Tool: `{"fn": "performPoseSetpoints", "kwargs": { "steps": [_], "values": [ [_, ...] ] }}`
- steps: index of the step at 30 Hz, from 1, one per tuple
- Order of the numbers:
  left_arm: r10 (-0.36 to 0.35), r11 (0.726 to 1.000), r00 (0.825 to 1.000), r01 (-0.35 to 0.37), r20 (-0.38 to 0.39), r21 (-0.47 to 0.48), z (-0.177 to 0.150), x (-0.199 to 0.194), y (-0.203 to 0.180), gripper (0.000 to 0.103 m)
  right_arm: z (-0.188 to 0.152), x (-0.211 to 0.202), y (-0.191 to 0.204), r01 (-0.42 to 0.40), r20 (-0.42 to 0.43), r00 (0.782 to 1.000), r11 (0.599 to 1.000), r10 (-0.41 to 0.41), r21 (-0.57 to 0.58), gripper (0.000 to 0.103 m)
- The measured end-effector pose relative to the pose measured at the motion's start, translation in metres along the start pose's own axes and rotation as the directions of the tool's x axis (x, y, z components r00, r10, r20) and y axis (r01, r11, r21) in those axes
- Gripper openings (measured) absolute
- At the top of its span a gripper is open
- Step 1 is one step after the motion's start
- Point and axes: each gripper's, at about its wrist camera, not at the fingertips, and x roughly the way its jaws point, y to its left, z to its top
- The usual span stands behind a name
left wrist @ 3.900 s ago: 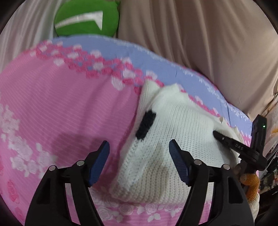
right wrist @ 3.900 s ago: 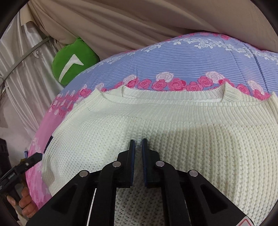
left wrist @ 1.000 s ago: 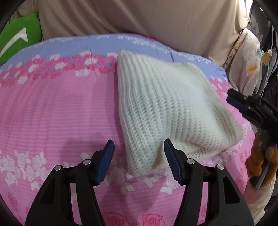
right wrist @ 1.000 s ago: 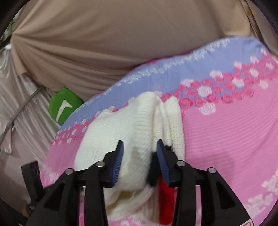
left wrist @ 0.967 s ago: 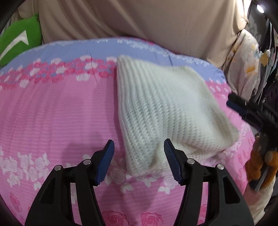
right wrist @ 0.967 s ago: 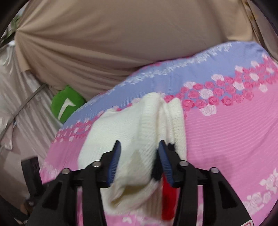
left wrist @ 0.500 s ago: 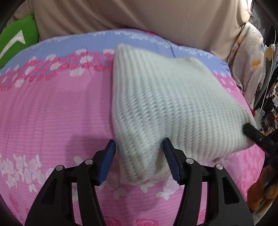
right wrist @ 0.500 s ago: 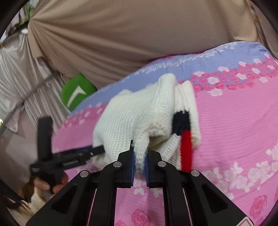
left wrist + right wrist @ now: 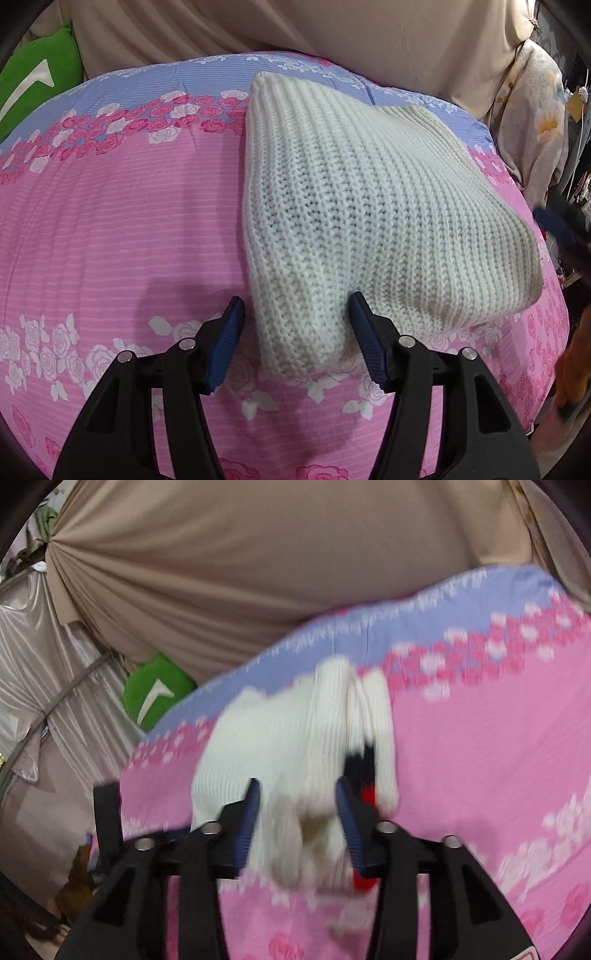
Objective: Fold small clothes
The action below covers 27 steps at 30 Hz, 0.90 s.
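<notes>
Sweater (image 9: 369, 206) between parted left gripper (image 9: 297, 341) jaws

A pink bedspread (image 9: 110, 229) printed with white and pink roses lies under and ahead of the fingers, its far edge turning into a lilac-blue band (image 9: 155, 79). Beyond that hangs a beige drape (image 9: 258, 565). A green cushion (image 9: 33, 81) with a white mark sits far left of the fingers, and pale floral cloth (image 9: 535, 110) hangs far right.
</notes>
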Motion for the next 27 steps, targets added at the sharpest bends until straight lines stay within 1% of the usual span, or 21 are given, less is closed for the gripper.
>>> {"fn": "performPoseSetpoints", "kwargs": {
  "steps": [1, 3, 4, 6, 7, 8, 9, 12, 13, 14, 15, 16, 17, 18, 19, 21, 22, 23, 24, 25, 27],
  "values": [
    [-0.001, 1.000, 1.000, 0.001, 0.000, 0.000, 0.000, 0.000, 0.000, 0.058, 0.011, 0.012, -0.002, 0.015, -0.008, 1.000, 1.000, -0.015, -0.003, 0.053],
    [-0.003, 1.000, 1.000, 0.003, 0.000, -0.001, 0.000, 0.000, 0.001, 0.058, 0.027, 0.042, -0.008, 0.018, -0.051, 0.999, 1.000, -0.017, 0.008, 0.053],
    [-0.004, 1.000, 1.000, 0.004, -0.001, -0.001, 0.000, 0.000, 0.001, 0.058, 0.030, 0.056, -0.011, 0.024, -0.067, 0.997, 1.000, -0.023, 0.015, 0.054],
    [-0.006, 1.000, 1.000, 0.006, -0.001, 0.001, 0.000, 0.000, 0.002, 0.058, 0.034, 0.087, -0.019, 0.065, -0.108, 0.992, 0.998, -0.062, 0.023, 0.054],
    [-0.007, 1.000, 1.000, 0.007, 0.000, 0.001, 0.000, 0.000, 0.002, 0.058, 0.035, 0.104, -0.021, 0.076, -0.140, 0.987, 0.997, -0.072, 0.018, 0.049],
    [-0.007, 1.000, 1.000, 0.007, -0.001, 0.001, 0.000, 0.000, 0.001, 0.058, 0.035, 0.112, -0.022, 0.072, -0.156, 0.985, 0.997, -0.069, 0.012, 0.027],
    [-0.008, 1.000, 1.000, 0.008, -0.001, 0.002, 0.000, -0.001, 0.001, 0.058, 0.035, 0.113, -0.020, 0.065, -0.155, 0.986, 0.998, -0.064, 0.005, 0.024],
    [-0.015, 1.000, 1.000, 0.015, -0.004, 0.000, 0.001, -0.001, 0.001, 0.058, 0.042, 0.078, -0.010, 0.014, -0.039, 0.999, 1.000, -0.014, -0.013, 0.016],
    [-0.016, 1.000, 1.000, 0.016, -0.003, 0.001, 0.001, -0.001, 0.002, 0.058, 0.043, 0.065, -0.010, 0.010, 0.001, 1.000, 1.000, -0.010, -0.009, 0.015],
    [-0.015, 1.000, 1.000, 0.015, -0.002, 0.002, 0.000, -0.001, 0.001, 0.058, 0.044, 0.057, -0.014, 0.017, 0.020, 1.000, 1.000, -0.017, 0.000, 0.012],
    [-0.013, 1.000, 1.000, 0.013, -0.001, 0.003, 0.000, 0.000, 0.001, 0.058, 0.041, 0.058, -0.022, 0.047, 0.008, 0.999, 0.999, -0.047, 0.014, 0.007],
    [-0.009, 1.000, 1.000, 0.009, 0.003, 0.007, 0.000, 0.000, -0.001, 0.059, 0.037, 0.066, -0.030, 0.097, -0.022, 0.995, 0.995, -0.096, 0.022, 0.002],
    [-0.005, 1.000, 1.000, 0.005, 0.005, 0.010, 0.000, 0.000, -0.002, 0.059, 0.032, 0.079, -0.038, 0.153, -0.067, 0.986, 0.988, -0.151, 0.020, 0.001],
    [-0.002, 1.000, 1.000, 0.002, 0.007, 0.013, -0.001, 0.000, -0.002, 0.059, 0.025, 0.094, -0.047, 0.204, -0.131, 0.971, 0.979, -0.202, 0.008, 0.001],
    [0.000, 1.000, 1.000, 0.000, 0.007, 0.014, -0.001, 0.000, -0.002, 0.059, 0.016, 0.106, -0.057, 0.230, -0.181, 0.958, 0.973, -0.223, 0.019, 0.000],
    [-0.005, 1.000, 1.000, 0.005, 0.002, 0.010, 0.000, 0.000, -0.001, 0.059, 0.013, 0.088, -0.059, 0.179, -0.137, 0.977, 0.979, -0.166, 0.095, 0.002],
    [-0.011, 1.000, 1.000, 0.011, -0.001, 0.002, 0.000, -0.002, 0.001, 0.059, 0.014, 0.075, -0.054, 0.148, -0.099, 0.986, 0.983, -0.138, 0.110, 0.009],
    [-0.020, 1.000, 1.000, 0.020, -0.002, -0.009, 0.000, -0.005, 0.003, 0.059, 0.015, 0.061, -0.047, 0.121, -0.049, 0.992, 0.986, -0.116, 0.112, 0.012],
    [-0.025, 1.000, 1.000, 0.025, -0.002, -0.016, 0.000, -0.006, 0.005, 0.059, 0.016, 0.048, -0.039, 0.101, -0.019, 0.995, 0.990, -0.099, 0.100, 0.014],
    [-0.029, 0.999, 1.000, 0.029, 0.001, -0.022, 0.001, -0.010, 0.006, 0.058, 0.015, 0.037, -0.031, 0.084, 0.000, 0.996, 0.993, -0.085, 0.084, 0.022],
    [-0.035, 0.999, 0.999, 0.036, 0.024, -0.025, 0.003, -0.020, 0.006, 0.057, 0.007, 0.021, -0.016, 0.054, 0.009, 0.998, 0.997, -0.054, 0.055, 0.055]
  ]
}}
